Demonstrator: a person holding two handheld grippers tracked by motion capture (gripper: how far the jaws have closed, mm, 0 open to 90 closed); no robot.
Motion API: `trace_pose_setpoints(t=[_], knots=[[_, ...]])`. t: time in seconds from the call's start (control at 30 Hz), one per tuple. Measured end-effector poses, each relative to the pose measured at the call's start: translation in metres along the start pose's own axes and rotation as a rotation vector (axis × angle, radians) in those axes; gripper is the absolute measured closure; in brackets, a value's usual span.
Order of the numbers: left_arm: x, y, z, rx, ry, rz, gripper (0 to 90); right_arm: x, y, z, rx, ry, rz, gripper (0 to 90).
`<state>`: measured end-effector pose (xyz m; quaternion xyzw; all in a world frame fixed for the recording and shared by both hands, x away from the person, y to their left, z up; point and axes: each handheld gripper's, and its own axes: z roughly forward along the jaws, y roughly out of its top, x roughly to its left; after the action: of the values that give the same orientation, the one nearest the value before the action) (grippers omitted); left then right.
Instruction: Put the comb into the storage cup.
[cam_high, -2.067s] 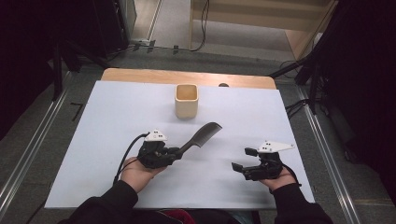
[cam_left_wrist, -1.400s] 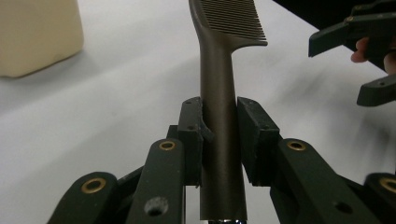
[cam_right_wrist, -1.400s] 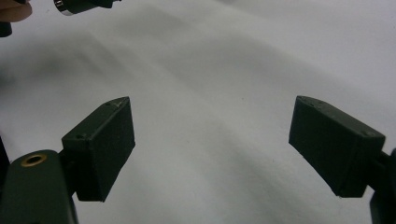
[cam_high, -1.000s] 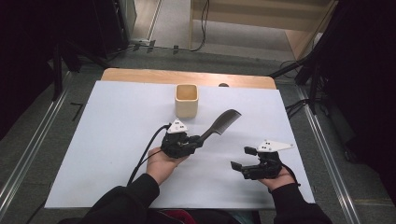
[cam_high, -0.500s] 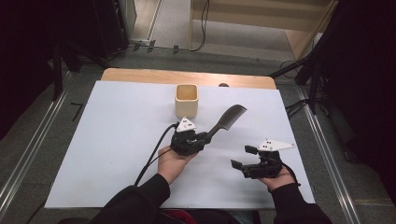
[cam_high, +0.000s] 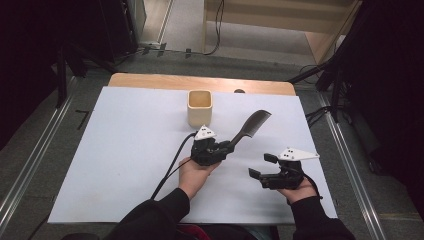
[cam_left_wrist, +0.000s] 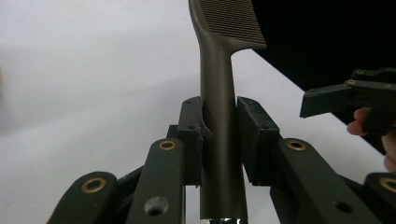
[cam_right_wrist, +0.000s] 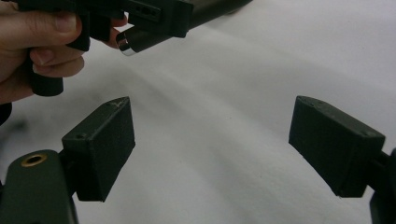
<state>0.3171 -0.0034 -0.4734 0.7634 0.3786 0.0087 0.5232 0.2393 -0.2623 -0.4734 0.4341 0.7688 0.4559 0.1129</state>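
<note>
**Comb carried up the desk toward the cup**

Since the earliest picture, the left gripper (cam_high: 227, 147) has travelled from the lower middle of the desk (cam_high: 125, 150) up and to the right, taking the comb (cam_high: 251, 126) along, so the comb's toothed head now lies nearer the cup (cam_high: 200, 107). Over the same time the right gripper (cam_high: 260, 166) has stayed put near the desk's lower right corner.

From the high view the comb looks like a dark curved blade slanting up and right from the left gripper, its tip just right of the cup but apart from it. The left gripper view adds the detail: the jaws are clamped on the comb's handle (cam_left_wrist: 219, 130), one pad on each side, and the fine teeth show at the top. The right gripper view shows its own jaws standing wide apart with nothing but white desk between them, and, at top left, the other hand (cam_right_wrist: 32, 42) with the butt end of the comb handle (cam_right_wrist: 140, 39) poking out behind the left gripper.

Count: one comb, one cup, two grippers, two hands.

The cup stands near the far edge, at its middle. The whole left half of the desk is bare white surface, and a wide strip lies free between the grippers and the near edge. The right gripper sits close to the right edge.
</note>
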Motion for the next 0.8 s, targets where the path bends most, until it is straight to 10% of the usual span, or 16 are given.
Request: trace_pose_setpoints(t=[0.27, 0.8], knots=[[-0.002, -0.002, 0.008, -0.034, -0.045, -0.098, 73.1, -0.001, 0.003, -0.002, -0.023, -0.010, 0.020, 12.8], [-0.003, -0.005, 0.022, -0.109, -0.062, -0.167, 73.1, -0.004, 0.017, 0.001, -0.079, -0.053, 0.080, 12.8]])
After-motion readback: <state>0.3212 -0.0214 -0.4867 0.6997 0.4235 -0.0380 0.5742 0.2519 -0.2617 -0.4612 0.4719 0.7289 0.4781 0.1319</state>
